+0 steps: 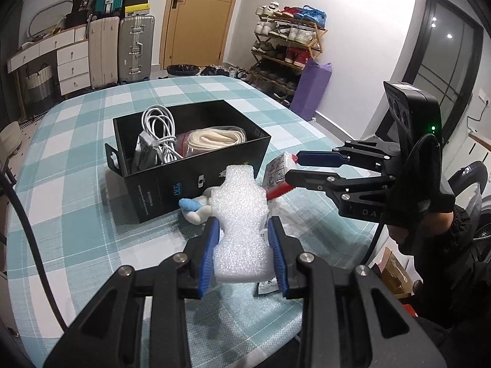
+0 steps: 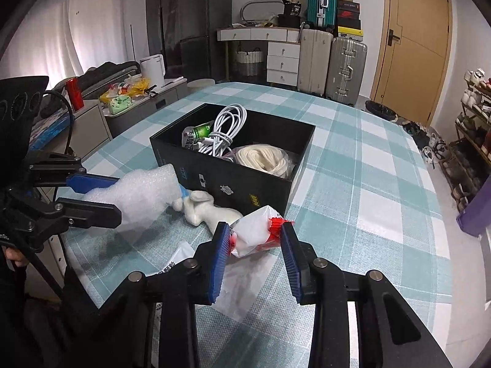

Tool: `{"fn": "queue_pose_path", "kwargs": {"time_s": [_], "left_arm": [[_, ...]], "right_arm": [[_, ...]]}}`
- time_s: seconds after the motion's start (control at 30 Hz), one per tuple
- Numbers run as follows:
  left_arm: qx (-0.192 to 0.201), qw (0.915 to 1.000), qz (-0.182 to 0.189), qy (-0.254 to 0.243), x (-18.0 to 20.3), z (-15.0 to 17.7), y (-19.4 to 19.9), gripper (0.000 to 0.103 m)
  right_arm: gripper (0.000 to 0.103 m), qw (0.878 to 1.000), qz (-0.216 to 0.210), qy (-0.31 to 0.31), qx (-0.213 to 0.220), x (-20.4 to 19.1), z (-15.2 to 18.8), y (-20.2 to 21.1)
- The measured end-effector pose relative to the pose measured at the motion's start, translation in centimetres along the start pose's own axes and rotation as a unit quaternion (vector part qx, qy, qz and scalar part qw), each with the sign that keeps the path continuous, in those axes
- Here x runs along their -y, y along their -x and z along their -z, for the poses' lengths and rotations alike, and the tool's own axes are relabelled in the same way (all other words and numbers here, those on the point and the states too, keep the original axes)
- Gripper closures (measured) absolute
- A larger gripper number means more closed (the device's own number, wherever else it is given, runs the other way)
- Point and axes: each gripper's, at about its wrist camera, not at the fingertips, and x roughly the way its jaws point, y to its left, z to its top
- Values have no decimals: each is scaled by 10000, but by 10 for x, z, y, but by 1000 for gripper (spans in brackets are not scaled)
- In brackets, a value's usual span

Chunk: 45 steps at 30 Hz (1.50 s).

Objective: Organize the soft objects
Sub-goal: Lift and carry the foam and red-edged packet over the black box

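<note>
Left wrist view shows your left gripper (image 1: 244,242) clamped on a white foam piece (image 1: 237,214), raised above the checked tablecloth (image 1: 76,141) just in front of the black box (image 1: 196,178). Your right gripper (image 2: 254,242) pinches a red-and-white packet (image 2: 256,234) beside that box. A white plush toy (image 2: 208,210) lies against the box's front wall; white cable (image 2: 225,128) and a cream roll (image 2: 264,158) sit inside.

Teal-and-white checked tablecloth (image 1: 76,141) under a black box (image 1: 196,178). Inside it: a white cable (image 1: 159,135) and a cream rope coil (image 2: 264,156). White foam piece (image 1: 239,214) between blue pads (image 1: 211,245) — a red-and-white packet (image 2: 257,233) — a white plush toy (image 2: 208,211) with a blue patch.
</note>
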Motion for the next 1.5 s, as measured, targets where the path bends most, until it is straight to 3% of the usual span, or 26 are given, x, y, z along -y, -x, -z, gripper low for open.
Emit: {"fn": "queue_pose_path", "kwargs": {"time_s": [0.53,1.1,1.5], "left_arm": [[322,9992,-215,78,-6,-7,10,72],[659,9938,-892,100,-13,-19,13,72],[853,9894,-1148,251,-26,-39,8,72]], "right_arm": [[69,9995,114,65,297,2,-7,27],[69,9972,55,127,736,-7,-18,51],[69,9945,-49,206,1027,-14,-34,61]]}}
